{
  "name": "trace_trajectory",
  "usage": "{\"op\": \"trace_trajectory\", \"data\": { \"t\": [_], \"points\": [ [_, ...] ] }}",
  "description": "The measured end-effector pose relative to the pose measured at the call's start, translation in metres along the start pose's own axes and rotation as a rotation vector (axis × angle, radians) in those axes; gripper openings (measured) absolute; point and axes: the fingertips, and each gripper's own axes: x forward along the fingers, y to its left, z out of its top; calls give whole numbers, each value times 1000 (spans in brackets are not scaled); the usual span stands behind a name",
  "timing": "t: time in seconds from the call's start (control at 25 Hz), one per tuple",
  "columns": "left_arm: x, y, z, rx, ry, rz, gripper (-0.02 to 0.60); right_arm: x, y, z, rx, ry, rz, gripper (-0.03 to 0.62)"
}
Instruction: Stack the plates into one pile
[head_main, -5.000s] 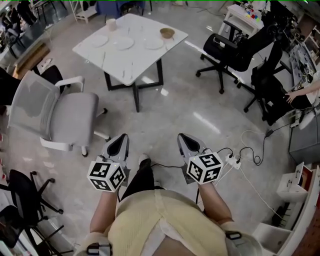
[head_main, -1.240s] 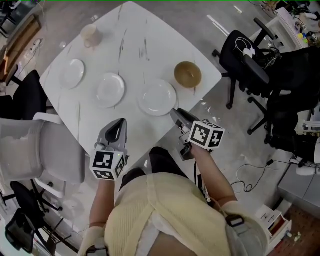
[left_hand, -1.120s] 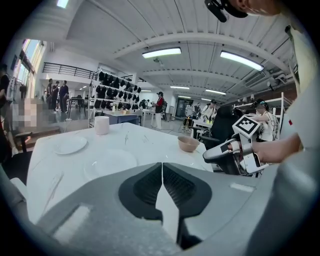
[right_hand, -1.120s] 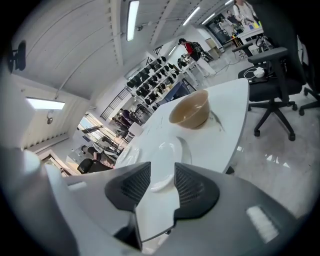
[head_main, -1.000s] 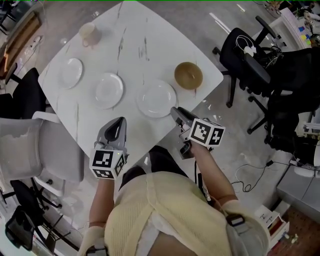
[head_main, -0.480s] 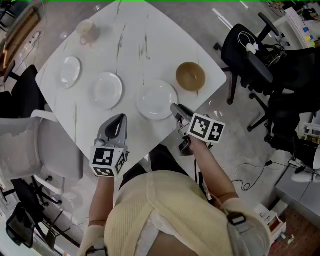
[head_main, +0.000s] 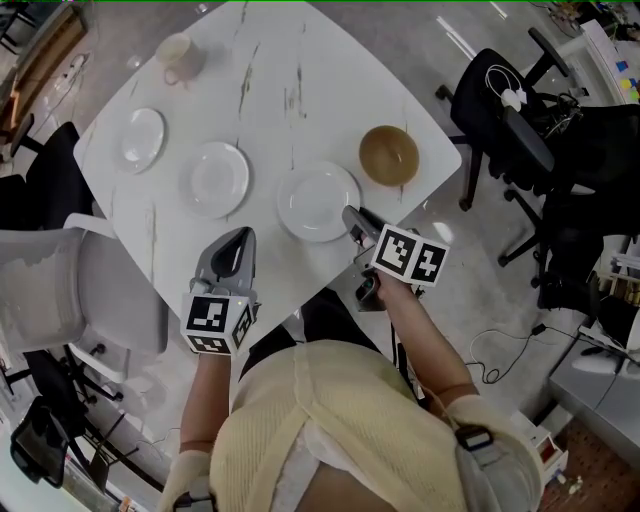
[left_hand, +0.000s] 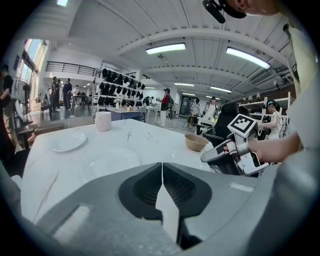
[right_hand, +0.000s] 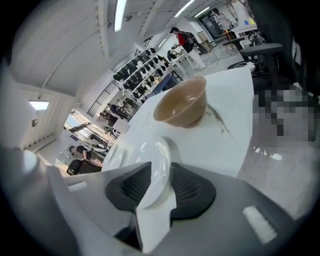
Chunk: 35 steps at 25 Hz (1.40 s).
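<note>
Now first pick: right hand-held gripper (head_main: 352, 216) released, straddling large plate (head_main: 315, 198) rim; left hand-held gripper (head_main: 236, 240) clenched, empty; next clamp, lift

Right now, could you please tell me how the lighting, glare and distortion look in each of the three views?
Head view: even overhead light, sharp, with soft sheen on the white table. Left gripper view: strong fisheye bending, dark corners, ceiling strip lights blown out. Right gripper view: tilted, fisheye too, bright glints on the large plate, a mosaic patch at right.

Pale yellow top (head_main: 330, 420), grey left tool (head_main: 240, 234), right tool (head_main: 350, 214)
</note>
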Motion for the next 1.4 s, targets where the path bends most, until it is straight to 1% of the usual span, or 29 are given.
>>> {"op": "trace_trajectory", "data": {
  "t": [0.12, 0.2, 0.4, 0.56, 0.68, 0.84, 0.96, 1.0, 1.04, 1.2, 1.32, 1.4],
  "points": [
    [1, 2, -1, -5, 2, 8, 8, 0, -6, -1, -60, 3, -66, 77],
    [2, 3, -1, -10, -1, 11, 8, 0, -8, -2, -82, 2, -86, 63],
    [1, 8, 0, -29, -1, 17, 6, 0, -8, -1, -91, -7, -92, 63],
    [-4, 12, -2, -37, -1, 18, 6, -1, -6, 0, -99, -24, -73, 60],
    [-8, 17, -2, -66, -18, 15, 6, -3, -6, 1, -90, -36, -68, 57],
    [-12, 22, -4, -95, -18, 9, 8, -5, -6, 2, -48, -67, -32, 48],
    [-16, 24, -2, -99, -23, -15, 9, -9, 0, 4, -17, -108, 20, 39],
    [-17, 25, -1, -103, -26, -28, 17, -11, 3, 5, -14, -124, 42, 34],
    [-17, 25, -1, -108, -27, -43, 40, -12, 7, 7, -12, -137, 62, 31],
    [-16, 25, 3, -128, -17, -94, 67, -20, 18, 11, 6, -176, 126, 23],
    [-13, 25, 7, -127, -16, -125, 93, -24, 25, 14, 26, -200, 180, 18],
    [-12, 26, 7, -137, -12, -144, 108, -26, 27, 14, 17, -212, 203, 17]
  ]
}}
